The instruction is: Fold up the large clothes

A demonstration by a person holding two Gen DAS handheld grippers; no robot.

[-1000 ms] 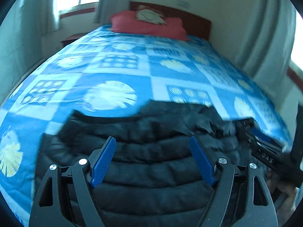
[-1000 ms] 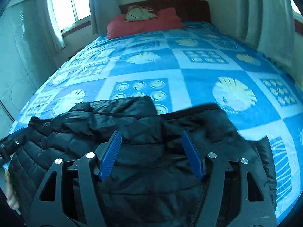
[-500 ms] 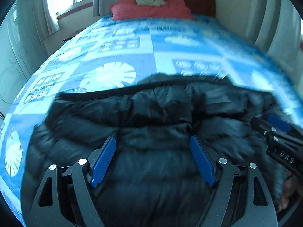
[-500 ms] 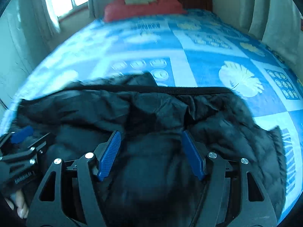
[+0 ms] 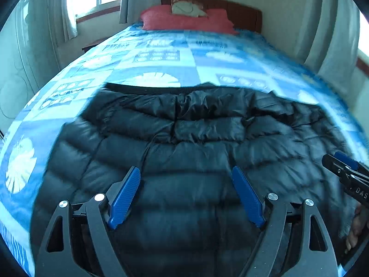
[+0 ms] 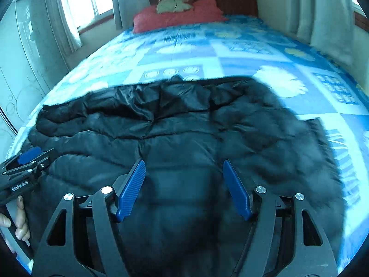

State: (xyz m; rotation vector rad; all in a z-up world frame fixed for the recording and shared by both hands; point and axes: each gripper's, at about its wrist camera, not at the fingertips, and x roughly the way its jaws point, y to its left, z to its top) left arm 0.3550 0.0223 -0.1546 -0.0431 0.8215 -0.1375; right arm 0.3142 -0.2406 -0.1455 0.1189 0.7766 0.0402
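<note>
With both my grippers, left point(image 5: 185, 194) and right point(image 6: 184, 188), wide over the black jacket point(image 5: 196, 143), right jaws opening, slick padding may slip any shallow pinch

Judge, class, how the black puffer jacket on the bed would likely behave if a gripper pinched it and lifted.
The black puffer jacket lies rumpled on the bedspread, so it probably droops rather than holding shape. Its shiny shell suggests it may slip between pads. The puffy quilted channels hint it is light for its bulk.
</note>
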